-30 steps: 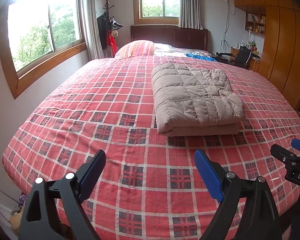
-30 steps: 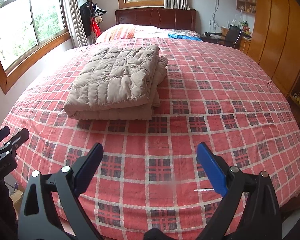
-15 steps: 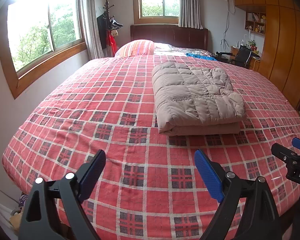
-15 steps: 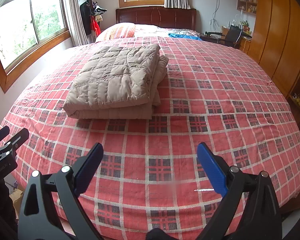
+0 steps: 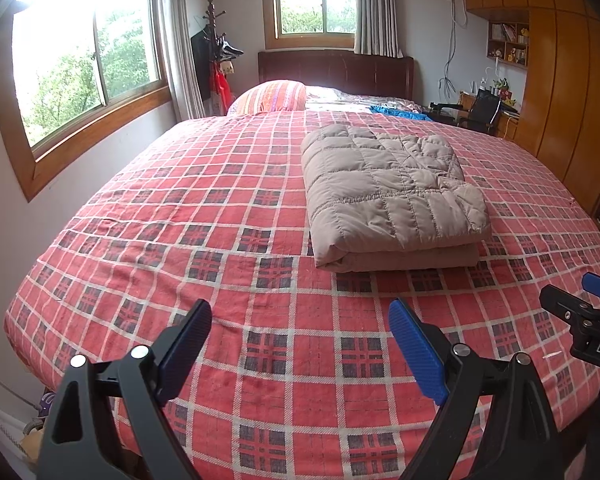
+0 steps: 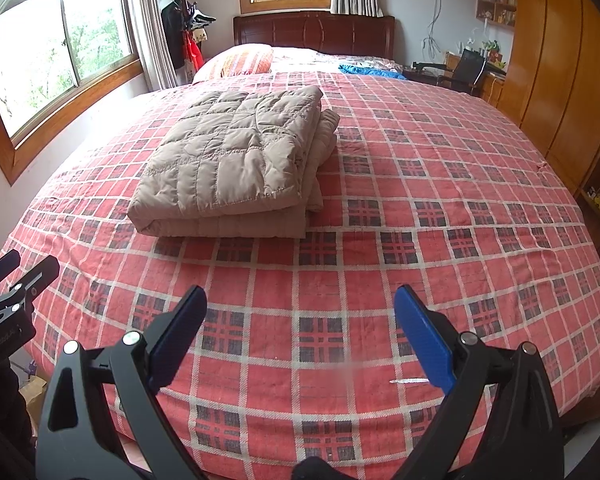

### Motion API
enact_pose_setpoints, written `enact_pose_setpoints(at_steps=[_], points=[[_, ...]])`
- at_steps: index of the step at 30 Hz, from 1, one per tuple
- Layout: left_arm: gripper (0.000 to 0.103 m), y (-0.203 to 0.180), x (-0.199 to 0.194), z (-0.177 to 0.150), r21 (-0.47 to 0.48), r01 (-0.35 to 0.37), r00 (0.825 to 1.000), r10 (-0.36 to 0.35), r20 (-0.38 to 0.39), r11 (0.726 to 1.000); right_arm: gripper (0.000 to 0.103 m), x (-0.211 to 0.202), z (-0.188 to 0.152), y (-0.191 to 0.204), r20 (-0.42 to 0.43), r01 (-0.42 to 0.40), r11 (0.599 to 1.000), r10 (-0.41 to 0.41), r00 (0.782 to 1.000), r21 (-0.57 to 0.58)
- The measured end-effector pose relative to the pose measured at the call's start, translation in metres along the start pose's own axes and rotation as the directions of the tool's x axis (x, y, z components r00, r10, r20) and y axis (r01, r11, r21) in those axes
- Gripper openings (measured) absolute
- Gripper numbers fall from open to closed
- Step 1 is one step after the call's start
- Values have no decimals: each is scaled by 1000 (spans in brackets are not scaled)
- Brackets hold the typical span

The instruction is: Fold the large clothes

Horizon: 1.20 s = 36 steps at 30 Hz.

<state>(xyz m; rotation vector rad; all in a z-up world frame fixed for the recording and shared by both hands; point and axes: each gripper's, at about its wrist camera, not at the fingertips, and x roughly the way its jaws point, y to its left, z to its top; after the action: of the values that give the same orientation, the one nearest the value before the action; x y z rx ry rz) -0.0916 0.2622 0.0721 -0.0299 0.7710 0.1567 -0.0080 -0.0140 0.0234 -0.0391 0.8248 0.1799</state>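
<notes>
A beige quilted jacket point(image 5: 388, 196) lies folded into a thick rectangle on the red plaid bedspread point(image 5: 204, 240), right of centre in the left wrist view. In the right wrist view the same folded jacket point(image 6: 236, 164) sits left of centre. My left gripper point(image 5: 300, 324) hangs open over the foot of the bed, well short of the jacket, nothing between its blue pads. My right gripper point(image 6: 300, 312) is likewise open and empty near the foot edge. Each gripper shows at the other view's side edge.
A striped pillow point(image 5: 270, 96) and a blue cloth point(image 5: 400, 112) lie near the dark headboard point(image 5: 336, 68). Windows line the left wall, with a coat stand point(image 5: 216, 52) in the corner. Wooden wardrobes point(image 5: 568, 92) and a desk with a chair point(image 5: 484, 108) fill the right side.
Both views have shifted only slightly; the jacket sits a touch farther up in the frames. Both grippers stay open and empty.
</notes>
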Motion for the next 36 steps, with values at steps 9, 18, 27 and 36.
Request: enact_pose_setpoints(at_steps=[9,18,27,36], points=[[90,-1,0,0,2,0,1000,0,1,1000,94,0,0,1,0,-1,1000,1,1000,0],[90,-1,0,-1,2,-1,1000,1,1,1000,94,1,1,0,0,-6,1000,6,1000,-6],[90,0,0,-1,3,0,1000,0,2,1000,94,1,0,0,-1,-7,1000,7,1000,-4],[90,0,0,-1,2,0,1000,0,1,1000,94,2,1,-2,-6,-21,1000,21,1000,-6]])
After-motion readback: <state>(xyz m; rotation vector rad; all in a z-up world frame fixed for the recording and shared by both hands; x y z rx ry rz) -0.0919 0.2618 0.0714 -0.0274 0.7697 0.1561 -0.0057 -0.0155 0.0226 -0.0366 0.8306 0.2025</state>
